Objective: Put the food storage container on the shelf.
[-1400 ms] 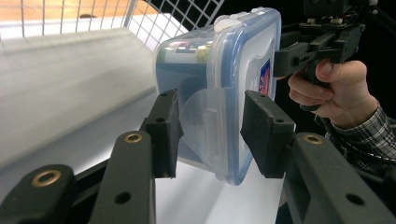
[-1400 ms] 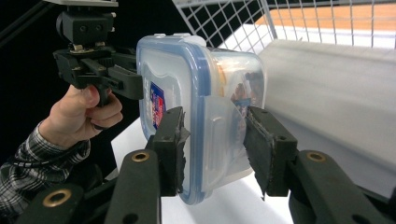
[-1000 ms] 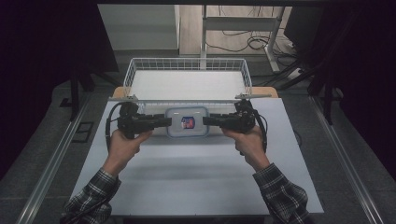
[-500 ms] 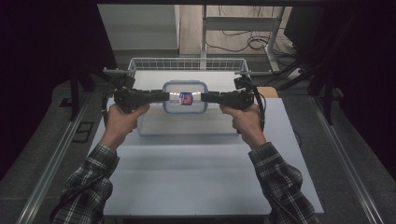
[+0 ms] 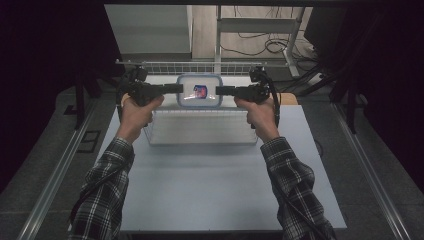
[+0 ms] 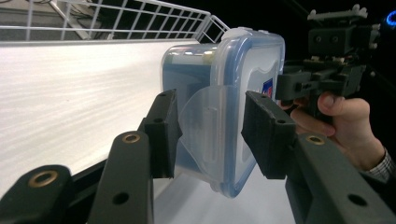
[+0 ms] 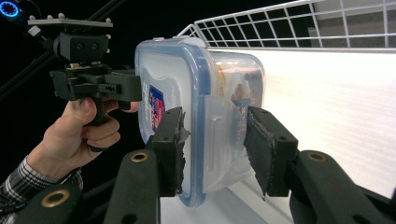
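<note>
1. Above the near wall of the basket (image 5: 200, 127), I hold the box (image 5: 199, 90) in the air between my two tools, its lid on.
2. My left tool (image 5: 176, 89) is clamped on the box's left end; in the left gripper view its pads grip the box (image 6: 224, 116) across the side latch, one pad on the lid face and one on the tub.
3. My right tool (image 5: 220, 91) is clamped on the right end in the same way; in the right gripper view the box (image 7: 187, 93) sits between the pads with the label on its lid facing my other hand (image 7: 79, 135).
4. The box touches neither the table (image 5: 220, 185) nor the basket; it hangs just over the basket's open top, nearer the far rail than the near wall.
5. I judge the lift done and the carry nearly done: the box is up and over the basket.
6. Left, as I read it: lower the box level into the basket, set it on the floor of it, then part both tools and draw them out past the wire walls.
</note>
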